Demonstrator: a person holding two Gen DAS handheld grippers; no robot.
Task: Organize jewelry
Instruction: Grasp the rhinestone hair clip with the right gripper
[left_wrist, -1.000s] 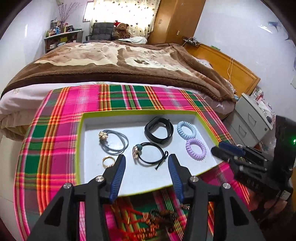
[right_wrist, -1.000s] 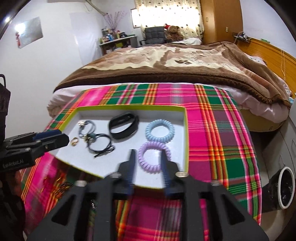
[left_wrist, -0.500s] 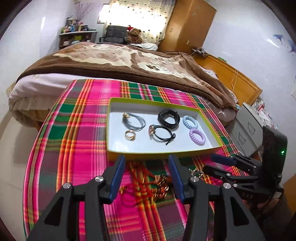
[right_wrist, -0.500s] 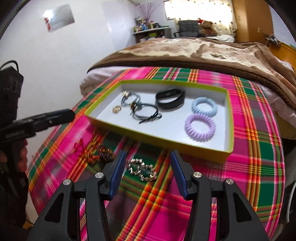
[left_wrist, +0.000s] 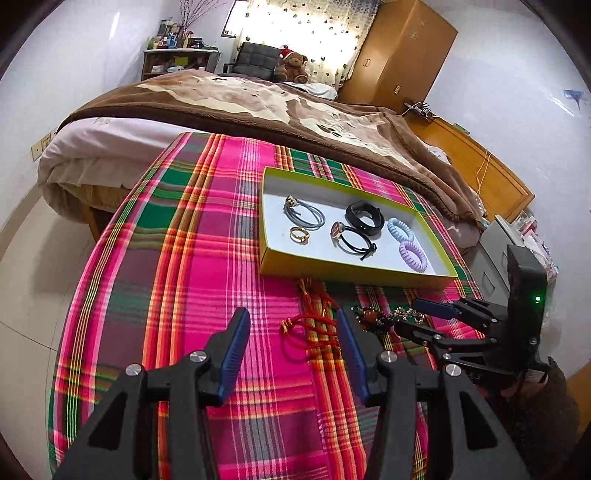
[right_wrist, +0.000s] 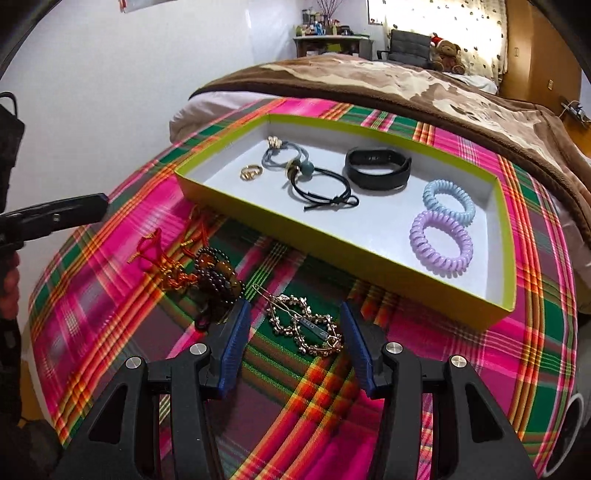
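While six pieces already lie in the tray (right_wrist: 506, 236), the step in hand appears to be collecting the loose jewelry left on the plaid desk (right_wrist: 461, 373) in front of the tray's near wall. The right gripper (right_wrist: 293, 345) has just been opening its fingers, which now stand wide apart and empty, with the gold hair clip (right_wrist: 304, 326) framed between them on the cloth; whether they touch the cloth cannot be told. The left gripper (left_wrist: 291, 349) is also spread and empty, aimed at the red cord bracelet (left_wrist: 308, 332) lying before the tray.

The next move likely calls for lowering the right fingers around the clip, closing on it, and carrying it over the near wall.

The clip is a flat, openwork figure-eight of gold beads with a thin pin. Beside it, further from the tray's purple coil (right_wrist: 441, 243), sits a dark beaded bracelet (right_wrist: 216, 275).
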